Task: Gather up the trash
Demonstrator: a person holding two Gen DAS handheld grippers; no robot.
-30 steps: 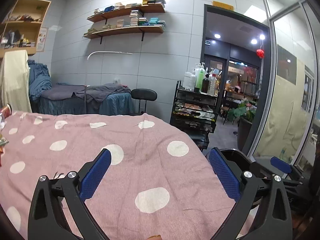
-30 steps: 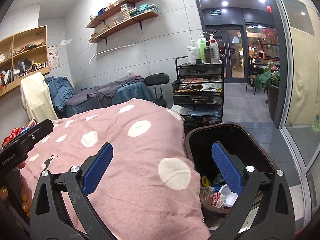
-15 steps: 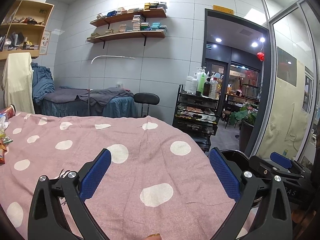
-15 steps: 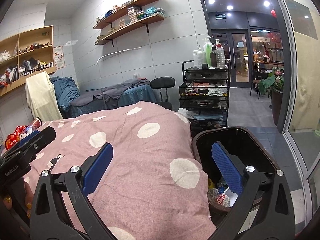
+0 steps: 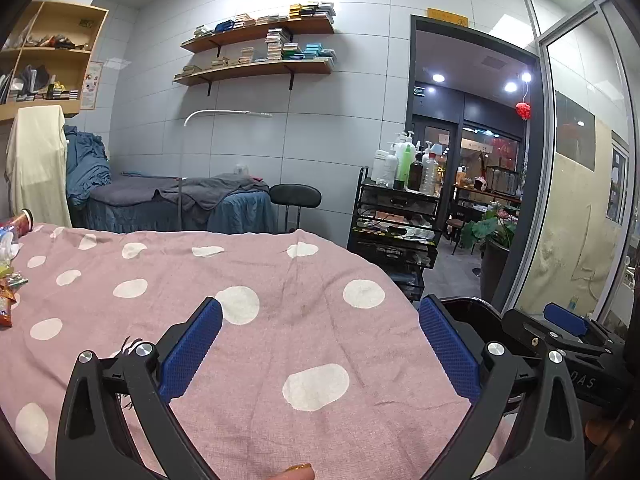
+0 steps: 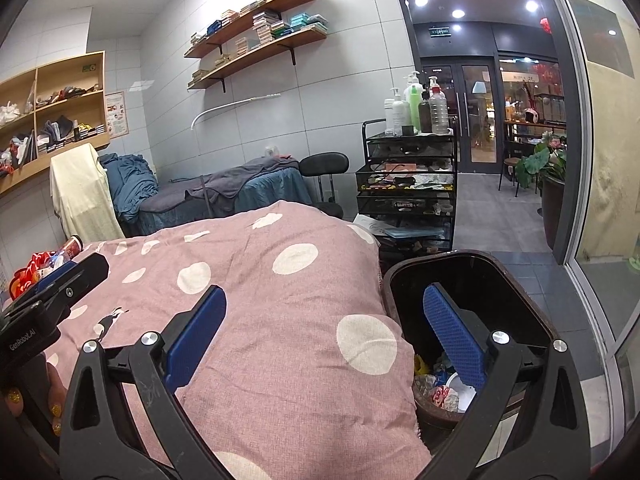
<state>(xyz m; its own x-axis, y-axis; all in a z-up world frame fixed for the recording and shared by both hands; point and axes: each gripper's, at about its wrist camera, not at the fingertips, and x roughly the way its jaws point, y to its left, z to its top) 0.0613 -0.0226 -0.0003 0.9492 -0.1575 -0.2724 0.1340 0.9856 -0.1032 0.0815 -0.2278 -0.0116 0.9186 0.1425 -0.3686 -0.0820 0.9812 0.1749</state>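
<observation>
A dark trash bin stands at the right end of the bed covered in a pink polka-dot blanket; crumpled wrappers lie at its bottom. My right gripper hovers open and empty over the blanket edge and the bin's rim. My left gripper is also open and empty above the blanket. Colourful wrappers and a can lie at the blanket's far left; they show as red trash in the right wrist view. The bin's rim appears behind the left gripper's right finger.
A black trolley with bottles stands beyond the bin. Behind the bed are a black stool and a second bed with grey and blue covers. A glass partition runs on the right. The other gripper's body sits at right.
Both cameras have tilted up and shifted slightly left, showing more of the blanket and the trash at its far left. Both grippers stay open and empty.
</observation>
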